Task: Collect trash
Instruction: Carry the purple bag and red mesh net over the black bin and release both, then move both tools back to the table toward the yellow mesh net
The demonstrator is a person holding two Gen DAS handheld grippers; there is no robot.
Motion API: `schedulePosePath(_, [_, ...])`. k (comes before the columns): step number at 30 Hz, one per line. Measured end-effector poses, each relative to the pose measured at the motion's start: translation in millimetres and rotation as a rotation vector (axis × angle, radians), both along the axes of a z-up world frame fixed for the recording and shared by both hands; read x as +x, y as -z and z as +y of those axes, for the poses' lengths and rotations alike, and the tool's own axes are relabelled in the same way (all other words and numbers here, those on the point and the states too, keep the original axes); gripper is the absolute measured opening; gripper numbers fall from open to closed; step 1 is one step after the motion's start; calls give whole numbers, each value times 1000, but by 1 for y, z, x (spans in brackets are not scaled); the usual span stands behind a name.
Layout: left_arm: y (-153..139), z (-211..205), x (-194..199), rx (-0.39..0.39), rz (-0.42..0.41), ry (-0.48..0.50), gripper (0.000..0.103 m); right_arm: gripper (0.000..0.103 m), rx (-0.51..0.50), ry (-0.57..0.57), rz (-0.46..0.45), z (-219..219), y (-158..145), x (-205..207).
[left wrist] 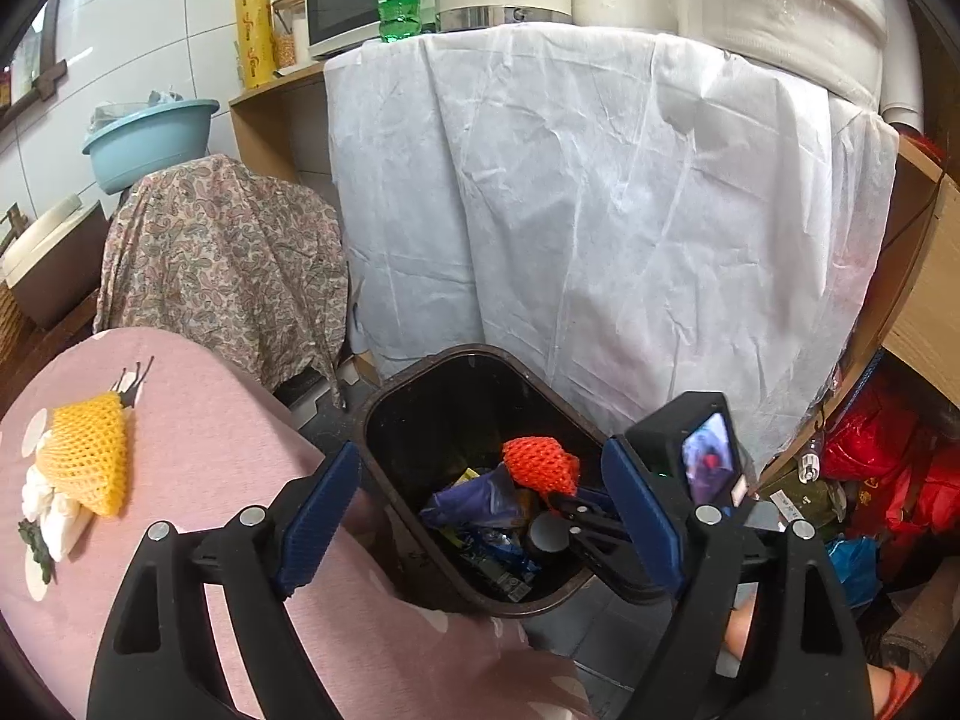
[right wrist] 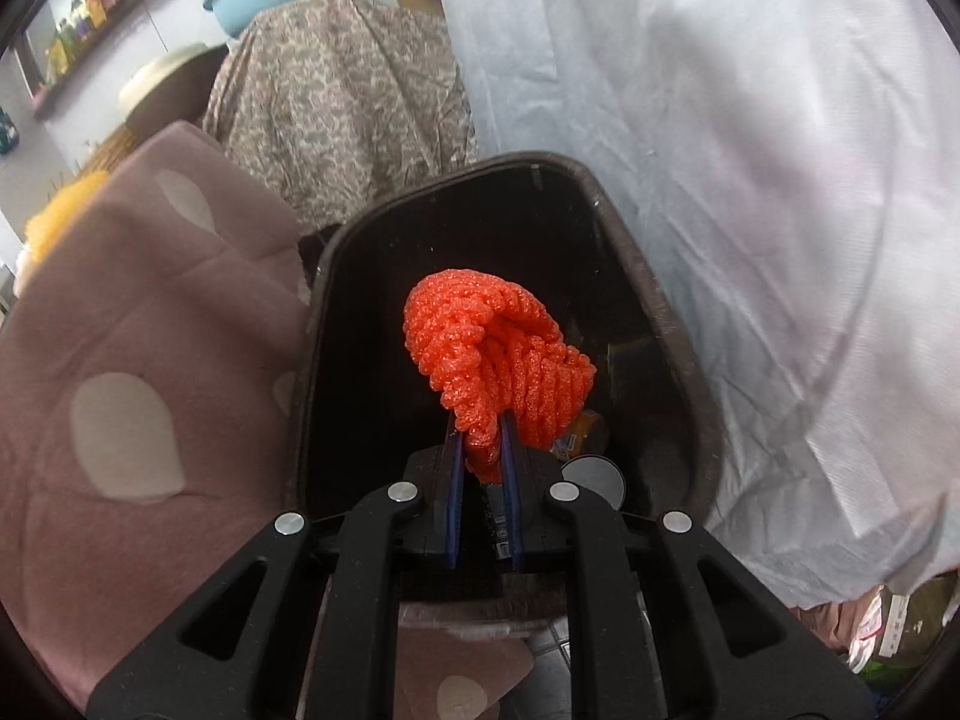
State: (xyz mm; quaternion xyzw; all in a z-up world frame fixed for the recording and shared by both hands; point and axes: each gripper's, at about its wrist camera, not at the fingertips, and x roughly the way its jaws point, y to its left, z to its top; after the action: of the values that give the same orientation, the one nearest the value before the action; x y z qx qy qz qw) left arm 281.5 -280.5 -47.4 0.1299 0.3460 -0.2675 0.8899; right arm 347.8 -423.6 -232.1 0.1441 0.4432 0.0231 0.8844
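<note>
R gripper (right wrist: 481, 450) clamped on orange foam fruit net (right wrist: 498, 354) hanging over open dark trash bin (right wrist: 672, 324), L gripper (left wrist: 480, 516) jaws apart w/ nothing between, above bin; yellow foam net (left wrist: 90, 456) beyond on pink tablecloth (left wrist: 210, 450).

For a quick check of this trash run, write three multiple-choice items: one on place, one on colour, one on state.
1. Where is the orange foam net?
A. over the open bin
B. on the pink cloth
C. in the blue basin

2. What colour is the net lying on the pink tablecloth?
A. green
B. yellow
C. white

3. How do the left gripper's jaws stand?
A. shut on a bottle
B. wide apart, empty
C. shut on a net

Key: A, the right gripper holds it above the bin; B, yellow net; B, nothing sits between the jaws.
</note>
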Motion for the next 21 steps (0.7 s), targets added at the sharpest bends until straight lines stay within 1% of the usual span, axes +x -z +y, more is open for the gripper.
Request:
schedulePosePath(5, [-2,10,-2,-6,3,-11,82,13,-23,4,16,4,6,12])
schedulePosePath(8, [-1,15,-2,-8,5,-16,83,16,-38,10,27,5,9,19])
schedulePosePath(9, [-1,17,-3,-10,6,-17,83,24,-38,13,33,6,11,19])
schedulePosePath(10, [-1,17,-3,-11,6,-19,83,40,-40,16,33,6,11,21])
schedulePosePath(11, [-1,19,-3,-11,6,-20,83,49,-47,20,28,7,11,21])
schedulePosePath(12, [-1,20,-3,-10,6,-21,83,65,-65,32,18,9,10,19])
schedulePosePath(13, [-1,21,-4,-8,7,-22,83,67,-75,37,9,10,9,17])
schedulePosePath(17, [-1,27,-6,-8,3,-26,84,67,-65,45,-1,12,4,11])
schedulePosePath(21, [-4,35,-9,-12,-2,-31,85,68,-66,47,-20,15,-7,-2])
